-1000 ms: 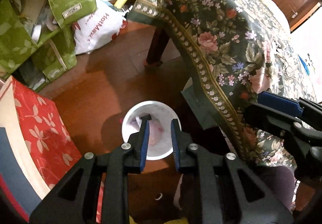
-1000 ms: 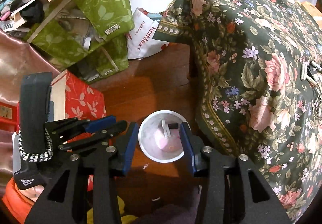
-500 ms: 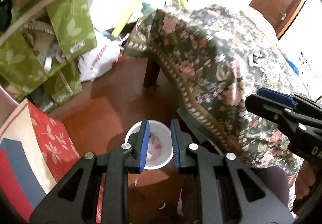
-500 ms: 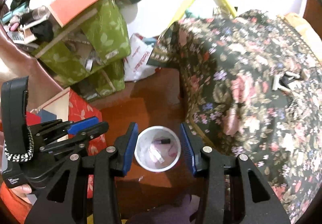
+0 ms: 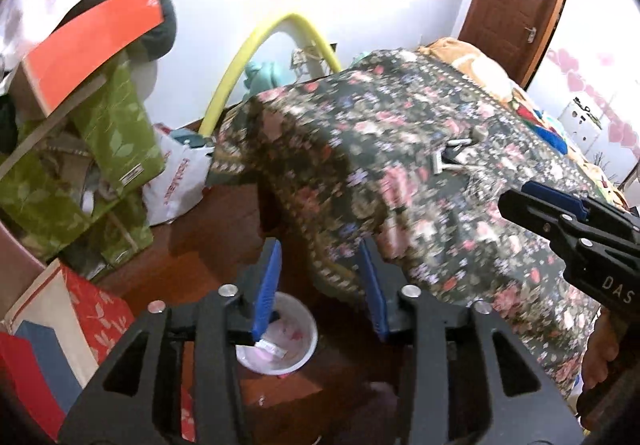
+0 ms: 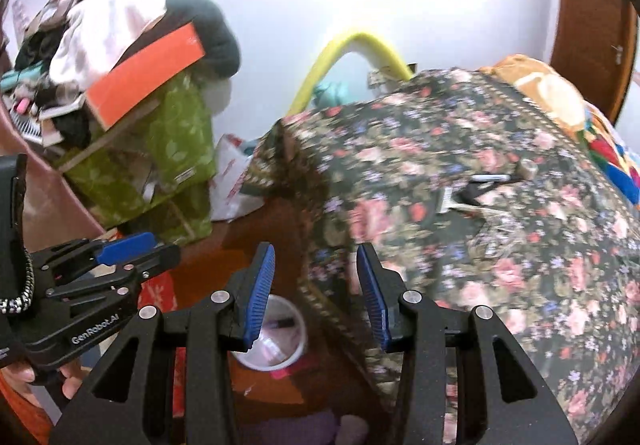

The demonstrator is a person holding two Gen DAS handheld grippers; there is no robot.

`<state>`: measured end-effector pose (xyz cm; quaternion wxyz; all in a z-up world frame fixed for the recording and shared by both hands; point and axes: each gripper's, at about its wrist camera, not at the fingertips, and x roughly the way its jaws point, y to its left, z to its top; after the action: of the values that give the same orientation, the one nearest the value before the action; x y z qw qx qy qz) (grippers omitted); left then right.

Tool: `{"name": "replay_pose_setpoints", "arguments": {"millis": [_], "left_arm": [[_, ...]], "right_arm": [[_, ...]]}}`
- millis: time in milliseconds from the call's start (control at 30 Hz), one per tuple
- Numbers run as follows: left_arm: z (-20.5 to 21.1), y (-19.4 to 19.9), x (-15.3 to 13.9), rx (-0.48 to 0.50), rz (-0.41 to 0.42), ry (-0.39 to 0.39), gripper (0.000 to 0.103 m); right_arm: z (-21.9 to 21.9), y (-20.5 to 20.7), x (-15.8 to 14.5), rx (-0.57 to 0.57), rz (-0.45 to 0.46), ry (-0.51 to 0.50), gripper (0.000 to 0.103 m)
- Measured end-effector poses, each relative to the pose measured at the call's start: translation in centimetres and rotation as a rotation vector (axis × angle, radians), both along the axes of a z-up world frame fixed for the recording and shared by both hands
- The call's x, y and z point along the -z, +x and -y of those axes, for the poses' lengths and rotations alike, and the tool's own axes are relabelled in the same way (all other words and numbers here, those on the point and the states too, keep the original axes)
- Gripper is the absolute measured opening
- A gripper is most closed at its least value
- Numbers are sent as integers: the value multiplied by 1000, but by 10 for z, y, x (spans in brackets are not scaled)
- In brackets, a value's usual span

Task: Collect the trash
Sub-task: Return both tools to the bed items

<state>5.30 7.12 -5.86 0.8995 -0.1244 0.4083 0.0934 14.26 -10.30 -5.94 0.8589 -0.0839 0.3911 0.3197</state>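
White bin [image 5: 298,341] on brown floor [image 5: 224,221]; razor [image 5: 450,159] on floral tablecloth [image 5: 400,165].

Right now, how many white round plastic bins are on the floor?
1: a white round plastic bin on the red-brown floor, beside the floral-cloth-covered table, with trash inside. Others may be hidden behind the clutter.

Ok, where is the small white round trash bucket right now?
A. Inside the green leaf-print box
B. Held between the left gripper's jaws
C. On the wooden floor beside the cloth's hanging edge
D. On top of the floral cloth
C: the small white round trash bucket stands on the wooden floor, next to the hanging edge of the dark floral cloth, with scraps inside.
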Motion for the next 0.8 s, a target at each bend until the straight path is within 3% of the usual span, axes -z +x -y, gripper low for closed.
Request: {"name": "replay_pose_setpoints", "arguments": {"millis": [133, 333, 533, 800], "left_arm": [[22, 22, -3, 31, 0, -9, 41], [55, 62, 7, 75, -32, -44, 41], [81, 111, 28, 113, -88, -73, 41], [104, 181, 65, 167, -149, -110, 41]], "right_arm": [[30, 17, -2, 25, -24, 15, 46], [83, 50, 12, 122, -59, 16, 47], [130, 84, 31, 229, -128, 23, 47], [163, 123, 61, 276, -234, 67, 47]]}}
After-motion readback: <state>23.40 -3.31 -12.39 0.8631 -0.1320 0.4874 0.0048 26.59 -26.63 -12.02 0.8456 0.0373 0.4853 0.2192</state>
